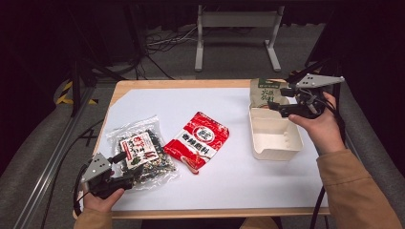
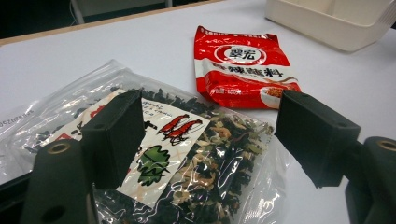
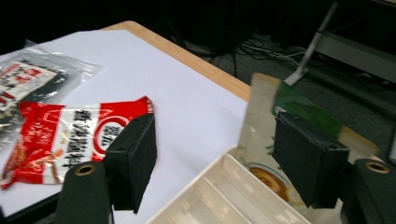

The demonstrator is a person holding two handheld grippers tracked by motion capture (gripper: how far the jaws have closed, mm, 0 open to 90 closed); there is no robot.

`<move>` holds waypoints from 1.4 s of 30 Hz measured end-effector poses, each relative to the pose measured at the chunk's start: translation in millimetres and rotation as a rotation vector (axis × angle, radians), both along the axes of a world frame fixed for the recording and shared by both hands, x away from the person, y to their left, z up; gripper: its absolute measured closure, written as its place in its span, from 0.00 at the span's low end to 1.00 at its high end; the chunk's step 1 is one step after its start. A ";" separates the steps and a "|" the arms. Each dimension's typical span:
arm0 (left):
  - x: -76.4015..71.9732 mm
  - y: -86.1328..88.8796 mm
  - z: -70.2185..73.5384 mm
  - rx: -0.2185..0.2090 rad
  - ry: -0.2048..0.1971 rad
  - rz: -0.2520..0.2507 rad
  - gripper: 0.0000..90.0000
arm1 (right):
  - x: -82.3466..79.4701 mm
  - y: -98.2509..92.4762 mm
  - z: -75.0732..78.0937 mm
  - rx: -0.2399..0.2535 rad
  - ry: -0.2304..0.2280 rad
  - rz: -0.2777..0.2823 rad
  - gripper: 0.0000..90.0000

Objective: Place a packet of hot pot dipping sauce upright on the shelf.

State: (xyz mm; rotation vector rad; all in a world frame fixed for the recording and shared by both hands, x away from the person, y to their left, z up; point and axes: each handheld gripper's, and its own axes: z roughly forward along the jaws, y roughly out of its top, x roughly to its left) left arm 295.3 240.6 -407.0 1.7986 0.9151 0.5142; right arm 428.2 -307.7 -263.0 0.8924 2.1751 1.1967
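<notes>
From my remote seat, left to right: my left gripper (image 1: 125,168) rests low at the table's near left corner, jaws spread and released over a crinkled clear packet (image 1: 142,151) of dark dried greens with a white printed label, which lies flat beneath them. Just beside it, near the centre, lies a glossy red sachet (image 1: 197,141), flat and slightly creased. At the right stands a cream, rigid rectangular tray (image 1: 276,134) with ribbed dividers, and a beige-and-green pouch (image 1: 265,91) leans upright at its far end. My right gripper (image 1: 273,103) hovers over that end, hand raised and wrist level, jaws wide and grasping nothing, the pouch just beyond them. A white sheet covers the wooden table (image 1: 196,84); beyond, grey floor, cables and a metal stand (image 1: 236,33) sit in a dark room.
</notes>
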 end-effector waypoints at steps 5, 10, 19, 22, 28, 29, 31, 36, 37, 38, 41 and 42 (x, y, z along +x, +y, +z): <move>-0.8 2.3 0.3 -0.005 -0.001 0.006 0.27 | -5.3 16.5 2.5 0.025 0.010 0.051 0.33; -1.2 1.6 0.1 -0.003 -0.001 0.005 0.27 | -9.4 34.0 3.1 0.031 0.016 0.103 0.33; -3.2 3.4 0.0 0.001 0.002 0.011 0.27 | -7.7 56.8 -0.2 0.080 0.053 0.178 0.35; -5.3 5.8 -0.2 0.000 0.000 0.019 0.27 | -6.0 66.2 -2.3 0.083 0.054 0.203 0.35; -11.1 9.8 -0.5 -0.005 0.003 0.036 0.27 | -1.6 85.0 -9.0 0.099 0.063 0.231 0.35; -11.9 10.9 -0.5 -0.002 0.000 0.038 0.27 | -0.9 88.3 -10.1 0.097 0.068 0.234 0.35; -13.2 11.8 -0.7 -0.004 0.003 0.043 0.27 | 0.5 95.2 -12.5 0.094 0.074 0.247 0.35; -14.8 13.4 -1.1 -0.003 0.002 0.050 0.27 | 4.2 109.4 -20.1 0.115 0.101 0.263 0.35; -15.4 13.4 -1.1 -0.001 0.002 0.050 0.27 | 5.0 111.8 -22.1 0.123 0.106 0.260 0.35; -15.4 13.4 -1.1 -0.001 0.002 0.050 0.27 | 6.0 114.0 -24.3 0.131 0.111 0.258 0.35; -15.4 13.5 -1.1 -0.002 0.002 0.051 0.27 | 9.7 119.9 -32.0 0.118 0.121 0.247 0.36; -15.3 13.4 -1.1 -0.001 0.003 0.051 0.27 | 11.0 121.6 -34.9 0.108 0.127 0.239 0.36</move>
